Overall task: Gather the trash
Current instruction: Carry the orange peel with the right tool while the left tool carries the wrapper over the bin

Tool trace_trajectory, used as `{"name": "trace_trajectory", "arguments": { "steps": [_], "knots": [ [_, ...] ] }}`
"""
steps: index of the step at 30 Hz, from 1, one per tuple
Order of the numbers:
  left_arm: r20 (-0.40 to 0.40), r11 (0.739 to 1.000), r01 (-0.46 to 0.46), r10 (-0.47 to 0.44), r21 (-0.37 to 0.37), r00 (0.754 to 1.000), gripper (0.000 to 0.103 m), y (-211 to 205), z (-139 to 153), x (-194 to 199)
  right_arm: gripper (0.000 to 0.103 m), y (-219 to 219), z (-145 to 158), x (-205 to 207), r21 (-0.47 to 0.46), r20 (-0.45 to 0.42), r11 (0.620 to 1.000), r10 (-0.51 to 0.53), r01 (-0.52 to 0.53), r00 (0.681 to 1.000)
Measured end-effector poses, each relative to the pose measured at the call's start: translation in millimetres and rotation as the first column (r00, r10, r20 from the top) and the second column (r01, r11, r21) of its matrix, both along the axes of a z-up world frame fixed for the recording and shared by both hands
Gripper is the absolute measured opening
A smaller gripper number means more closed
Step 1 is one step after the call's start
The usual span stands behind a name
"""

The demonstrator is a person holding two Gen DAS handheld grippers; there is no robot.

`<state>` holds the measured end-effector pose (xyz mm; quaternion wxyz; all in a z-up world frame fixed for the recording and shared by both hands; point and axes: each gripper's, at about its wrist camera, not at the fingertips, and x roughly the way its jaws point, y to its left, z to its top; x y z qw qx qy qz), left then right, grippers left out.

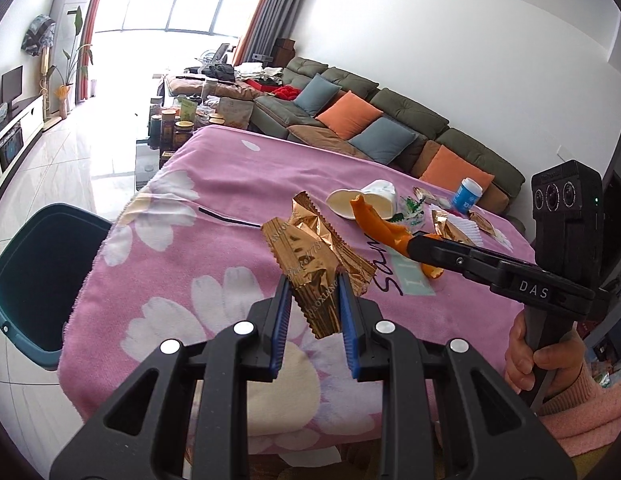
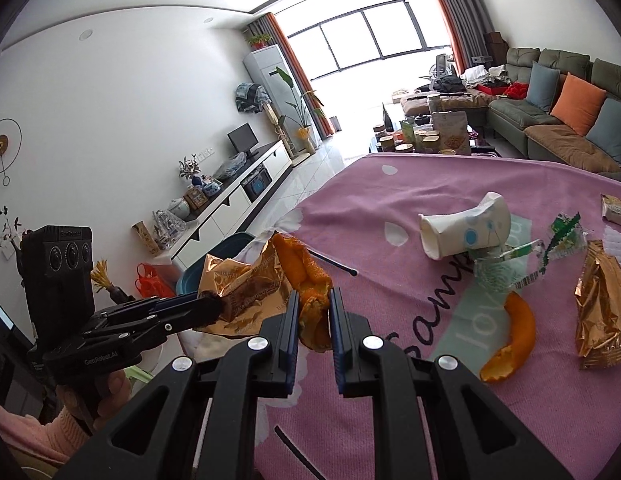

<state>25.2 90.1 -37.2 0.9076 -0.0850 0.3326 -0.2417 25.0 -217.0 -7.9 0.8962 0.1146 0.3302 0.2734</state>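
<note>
My left gripper (image 1: 314,280) is shut on a gold foil wrapper (image 1: 310,256) and holds it above the pink flowered cloth (image 1: 182,248). It shows in the right wrist view (image 2: 216,306) with the wrapper (image 2: 242,284). My right gripper (image 2: 314,294) is shut on an orange peel (image 2: 306,280), also lifted; it shows in the left wrist view (image 1: 410,245) with the peel (image 1: 374,224). A dark teal trash bin (image 1: 34,280) stands on the floor left of the table; its rim peeks out in the right wrist view (image 2: 198,272).
On the cloth lie a crushed white paper cup (image 2: 466,228), a second orange peel (image 2: 510,344), another gold wrapper (image 2: 602,304), a green-printed clear wrapper (image 2: 558,240) and a blue-and-white bottle (image 1: 466,194). A sofa (image 1: 390,120) stands beyond the table.
</note>
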Motion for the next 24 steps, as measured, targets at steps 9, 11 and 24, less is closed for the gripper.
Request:
{"name": "trace_trajectory", "arguments": {
  "steps": [9, 11, 24],
  "knots": [
    [0.006, 0.996, -0.091, 0.091, -0.002, 0.996, 0.024, 34.7, 6.5, -5.5, 0.013, 31.4, 4.0, 7.6, 0.002, 0.014, 0.997, 0.081, -0.081, 0.997],
    [0.007, 0.994, -0.112, 0.112, -0.001, 0.994, 0.024, 41.8, 7.5, -7.1, 0.013, 36.8, 5.1, 11.2, 0.003, 0.015, 0.995, 0.097, -0.097, 0.995],
    [0.02, 0.97, -0.245, 0.245, -0.004, 0.969, 0.024, 85.1, 15.9, -17.8, 0.013, 80.3, 10.5, 27.1, 0.007, 0.029, 0.98, 0.197, -0.197, 0.98]
  ]
}}
